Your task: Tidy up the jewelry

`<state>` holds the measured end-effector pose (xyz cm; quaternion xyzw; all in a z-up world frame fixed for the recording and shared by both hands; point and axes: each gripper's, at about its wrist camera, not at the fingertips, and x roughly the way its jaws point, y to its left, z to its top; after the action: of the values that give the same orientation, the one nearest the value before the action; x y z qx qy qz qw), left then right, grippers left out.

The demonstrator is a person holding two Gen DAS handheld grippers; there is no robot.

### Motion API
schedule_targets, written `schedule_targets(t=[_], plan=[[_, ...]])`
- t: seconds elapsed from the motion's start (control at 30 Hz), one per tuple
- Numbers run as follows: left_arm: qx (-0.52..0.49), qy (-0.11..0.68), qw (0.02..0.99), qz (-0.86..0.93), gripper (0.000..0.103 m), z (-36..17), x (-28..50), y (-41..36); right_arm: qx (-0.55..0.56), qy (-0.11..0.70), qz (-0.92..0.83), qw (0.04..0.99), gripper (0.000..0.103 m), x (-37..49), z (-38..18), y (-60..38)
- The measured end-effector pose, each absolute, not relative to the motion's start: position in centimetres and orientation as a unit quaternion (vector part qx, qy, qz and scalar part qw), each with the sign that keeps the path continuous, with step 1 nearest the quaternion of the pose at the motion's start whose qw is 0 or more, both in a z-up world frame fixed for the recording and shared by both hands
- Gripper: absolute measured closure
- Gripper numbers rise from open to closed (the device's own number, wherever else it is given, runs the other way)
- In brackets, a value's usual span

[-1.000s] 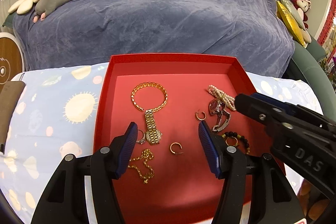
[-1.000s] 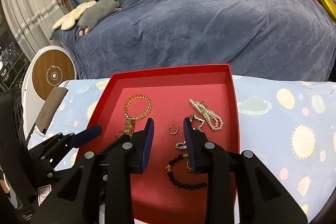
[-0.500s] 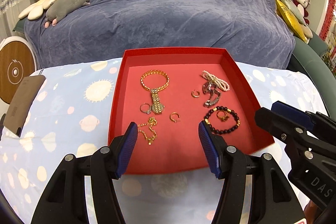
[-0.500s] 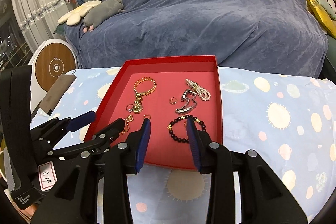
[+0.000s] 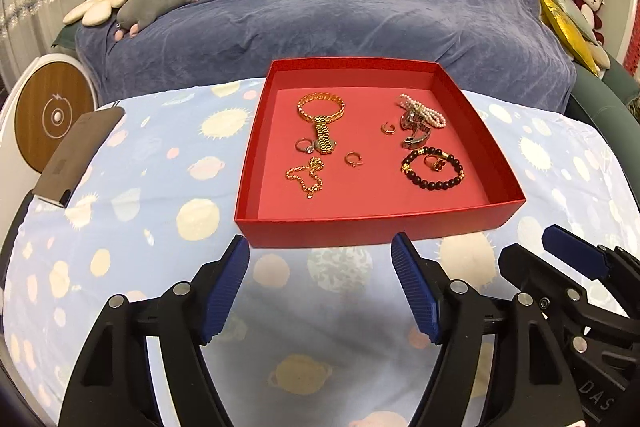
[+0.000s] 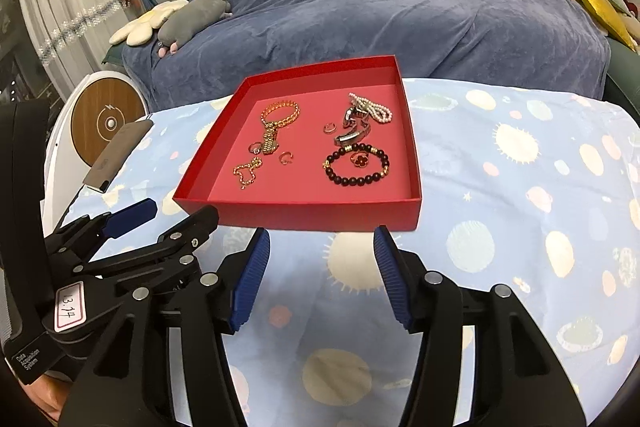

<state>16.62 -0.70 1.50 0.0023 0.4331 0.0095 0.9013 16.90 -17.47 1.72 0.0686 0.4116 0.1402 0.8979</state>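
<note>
Holding both tools short of the red tray [image 5: 376, 227], over the planet-print cloth [image 5: 132, 195]; every piece of jewelry lies inside it. The left gripper [image 5: 320, 287] has jaws opening, nothing between them; the right gripper [image 6: 320, 275] likewise, opening and empty. Contents, left to right: thin gold chain [image 5: 306, 177] in a loose heap, small ring [image 5: 305, 146], gold link bracelet [image 5: 321, 107] with a flat mesh strap trailing from it, two open hoops [image 5: 353, 159], pearl strand [image 5: 424, 111] draped on a silver clasp piece, dark bead bracelet [image 5: 434, 169] circling a red-faced ring. My read: sorting looks near done, so any further reach should clear the tray's thin front wall from above, then pinch low. Chain and hoops are slippery, fine metal; beads are round and will roll; card floor is smooth.
</note>
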Motion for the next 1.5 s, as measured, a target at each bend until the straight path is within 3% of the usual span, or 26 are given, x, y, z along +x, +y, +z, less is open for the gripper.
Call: schedule_targets(t=[0.07, 0.2, 0.23, 0.6, 1.5], plan=[[0.003, 0.434, 0.901, 0.016, 0.03, 1.4, 16.5, -0.6, 0.054, 0.405, 0.137, 0.902, 0.046, 16.7, 1.9, -17.2], [-0.003, 0.427, 0.904, 0.028, 0.019, 1.6, 16.3, 0.0, 0.03, 0.372, 0.112, 0.921, 0.022, 16.1, 2.7, -17.2], [-0.004, 0.424, 0.905, 0.029, 0.017, 1.7, 16.4, 0.1, 0.027, 0.368, 0.11, 0.923, 0.02, 16.0, 2.8, -17.2], [0.015, 0.43, 0.902, 0.036, 0.017, 1.2, 16.4, 0.0, 0.036, 0.382, 0.082, 0.92, 0.013, 16.7, 1.8, -18.8], [0.006, 0.416, 0.908, 0.045, 0.017, 1.9, 15.7, 0.2, 0.024, 0.379, 0.078, 0.922, 0.01, 16.2, 1.3, -17.7]])
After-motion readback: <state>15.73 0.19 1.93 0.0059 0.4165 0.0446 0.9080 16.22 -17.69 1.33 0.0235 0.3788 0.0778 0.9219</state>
